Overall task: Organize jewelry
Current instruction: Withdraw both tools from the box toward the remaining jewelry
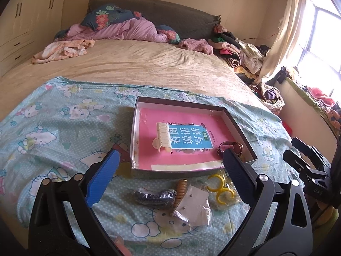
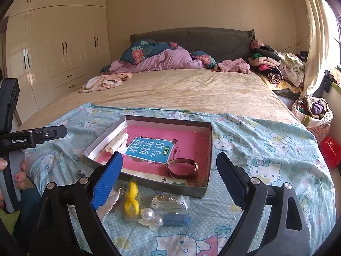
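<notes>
Currently both grippers spread wide, nothing between pads: left gripper, right gripper, both hovering over near edge of bed. Shallow box sits on cartoon-print sheet, pink book lining its floor. Inside box: cream hair clip toward left side, brown-strap watch at near right corner. Loose on sheet before box: yellow rings, pearl clip, blue case, bagged pieces, dark bead bracelet

Fingers: blue ribbed pads.
Arms: black, curved, silver pivot screws.
Left gripper: black body, white "GenRobot.AI" marking, grey handle.
</notes>
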Demonstrator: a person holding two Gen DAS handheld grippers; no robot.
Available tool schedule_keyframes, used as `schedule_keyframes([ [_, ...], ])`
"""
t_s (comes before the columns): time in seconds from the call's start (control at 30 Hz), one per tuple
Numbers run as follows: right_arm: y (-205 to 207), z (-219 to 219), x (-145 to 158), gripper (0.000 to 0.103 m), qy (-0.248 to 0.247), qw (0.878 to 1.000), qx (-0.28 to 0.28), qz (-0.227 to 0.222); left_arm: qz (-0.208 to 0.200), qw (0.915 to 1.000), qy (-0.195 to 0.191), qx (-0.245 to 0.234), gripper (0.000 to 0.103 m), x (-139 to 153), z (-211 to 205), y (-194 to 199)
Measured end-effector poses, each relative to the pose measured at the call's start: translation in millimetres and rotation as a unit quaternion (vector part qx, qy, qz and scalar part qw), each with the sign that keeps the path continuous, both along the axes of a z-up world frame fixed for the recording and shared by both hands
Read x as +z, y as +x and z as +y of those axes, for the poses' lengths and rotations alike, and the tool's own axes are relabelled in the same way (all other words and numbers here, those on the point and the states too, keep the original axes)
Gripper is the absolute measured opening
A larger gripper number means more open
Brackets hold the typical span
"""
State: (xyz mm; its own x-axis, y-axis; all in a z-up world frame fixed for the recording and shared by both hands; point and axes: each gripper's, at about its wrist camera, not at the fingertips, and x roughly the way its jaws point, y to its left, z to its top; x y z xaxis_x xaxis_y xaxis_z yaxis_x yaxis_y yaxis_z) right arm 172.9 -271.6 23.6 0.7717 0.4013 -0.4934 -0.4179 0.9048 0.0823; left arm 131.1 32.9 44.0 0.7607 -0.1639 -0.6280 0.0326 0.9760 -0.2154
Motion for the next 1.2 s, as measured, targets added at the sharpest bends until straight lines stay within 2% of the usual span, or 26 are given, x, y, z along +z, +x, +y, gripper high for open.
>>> schedule_keyframes([
  [0.47,-23,2,-5,0.089,-0.013,0.999,0.025,0.015,0.002,0.9996,0.02,-0.02,0.091,-5,-11,-28],
  [0.83,-34,4,-16,0.089,-0.034,0.998,0.045,0.03,0.025,0.9979,0.04,-0.044,0.091,-22,-23,-39],
  [1.2,-35,6,-30,0.089,-0.042,0.996,0.058,0.053,0.054,0.9956,0.043,-0.063,0.091,-44,-32,-47],
])
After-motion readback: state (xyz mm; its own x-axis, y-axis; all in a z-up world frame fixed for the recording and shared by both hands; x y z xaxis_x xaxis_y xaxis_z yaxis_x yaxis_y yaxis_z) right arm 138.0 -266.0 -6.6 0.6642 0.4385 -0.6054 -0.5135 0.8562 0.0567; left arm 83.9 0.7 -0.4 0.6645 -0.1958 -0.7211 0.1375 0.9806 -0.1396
